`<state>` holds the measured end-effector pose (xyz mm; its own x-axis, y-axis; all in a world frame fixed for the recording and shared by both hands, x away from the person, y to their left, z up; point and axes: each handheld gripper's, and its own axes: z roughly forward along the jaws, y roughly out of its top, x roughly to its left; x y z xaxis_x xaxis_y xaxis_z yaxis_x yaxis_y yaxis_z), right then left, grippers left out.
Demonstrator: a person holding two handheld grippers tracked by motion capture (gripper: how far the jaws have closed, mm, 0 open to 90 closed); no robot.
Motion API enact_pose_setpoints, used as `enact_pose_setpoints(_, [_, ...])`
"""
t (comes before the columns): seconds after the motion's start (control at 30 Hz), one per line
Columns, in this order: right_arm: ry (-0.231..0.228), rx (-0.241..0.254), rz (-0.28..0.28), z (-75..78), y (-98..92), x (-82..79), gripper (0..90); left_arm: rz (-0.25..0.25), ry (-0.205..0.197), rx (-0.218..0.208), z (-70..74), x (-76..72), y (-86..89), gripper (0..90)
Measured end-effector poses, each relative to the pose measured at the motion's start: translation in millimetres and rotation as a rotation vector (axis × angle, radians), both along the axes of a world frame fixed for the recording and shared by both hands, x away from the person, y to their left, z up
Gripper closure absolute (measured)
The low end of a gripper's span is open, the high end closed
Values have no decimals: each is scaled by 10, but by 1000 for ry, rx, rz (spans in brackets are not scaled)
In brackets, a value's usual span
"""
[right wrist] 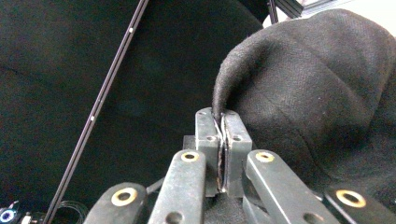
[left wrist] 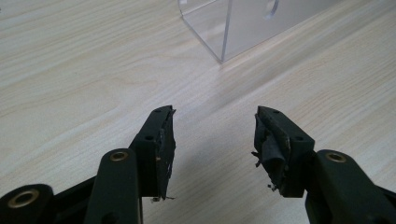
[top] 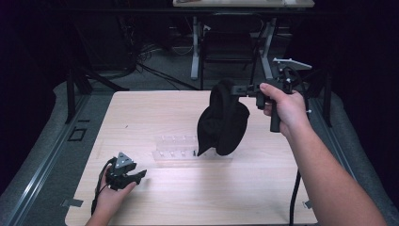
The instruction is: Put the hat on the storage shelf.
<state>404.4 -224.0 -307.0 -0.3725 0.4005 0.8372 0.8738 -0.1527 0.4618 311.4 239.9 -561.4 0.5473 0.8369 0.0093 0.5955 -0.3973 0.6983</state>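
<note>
Right gripper [right wrist: 223,122] fingers pinch the edge of a black knit cap [top: 222,120], which hangs limp and folded below them, above the bench [top: 141,113]. Left gripper [left wrist: 212,135] fingers are spread, empty, just short of a clear acrylic rack [left wrist: 233,23].

Black cloth [top: 222,117], pale wood table [top: 141,113].

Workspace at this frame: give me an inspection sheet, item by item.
Surface: light wooden table, bare wood around the items.
Job's things: black cloth hanging above the table; clear acrylic rack at the table's centre.
Clutter: nothing seen.
Grippers: right gripper shut on the cloth's edge, held high; left gripper open, holding nothing, low over the table's near left.
Cables: one trails from the left gripper, a black cable hangs below the right forearm.
Surroundings: dark room, another table's legs behind.
</note>
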Motion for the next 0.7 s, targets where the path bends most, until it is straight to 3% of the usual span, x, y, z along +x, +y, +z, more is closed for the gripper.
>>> enact_pose_setpoints(0.33, [2,5,-15,-121,155,90,882,-3,-4,-2,4,2,8,481])
enact_pose_setpoints(0.7, [8,-24,-12,-205,248,140,881,-4,-12,-4,9,-2,-13,483])
